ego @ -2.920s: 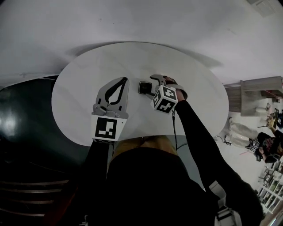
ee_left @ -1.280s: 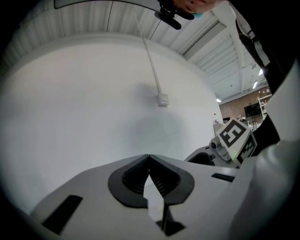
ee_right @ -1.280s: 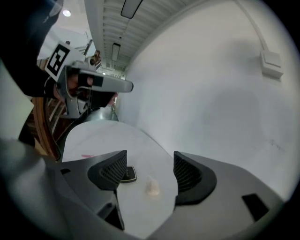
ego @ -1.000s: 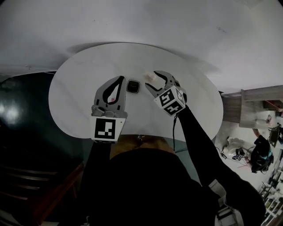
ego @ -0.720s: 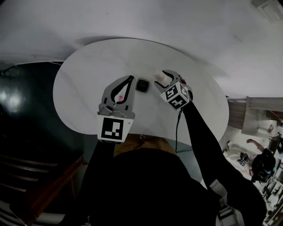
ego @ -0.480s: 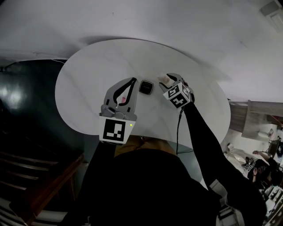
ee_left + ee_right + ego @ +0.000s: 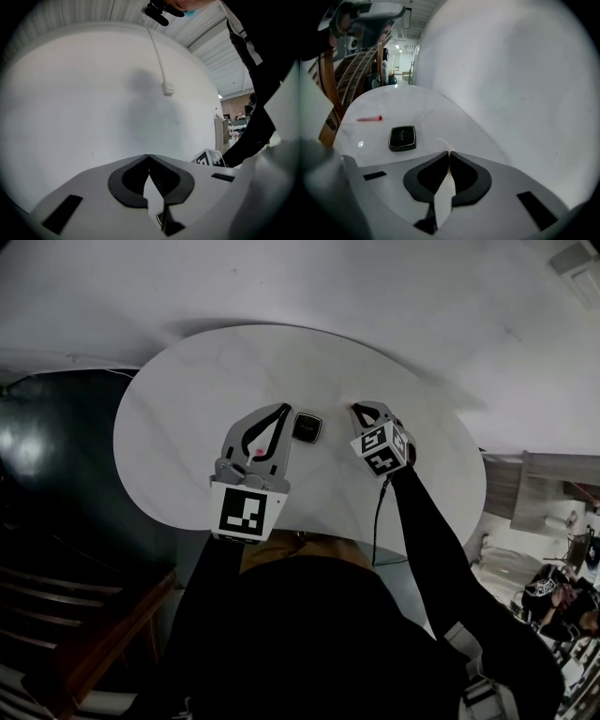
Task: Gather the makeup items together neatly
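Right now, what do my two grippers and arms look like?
The left gripper and right gripper are light grey with black pads, each carrying a cube of black-and-white markers. A black cable trails from the right one. Both sleeves are black.

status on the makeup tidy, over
Left gripper shut, empty, above the table. Right gripper just closed on a pale flat item. Black compact and pink tube lie apart, nothing in the way.
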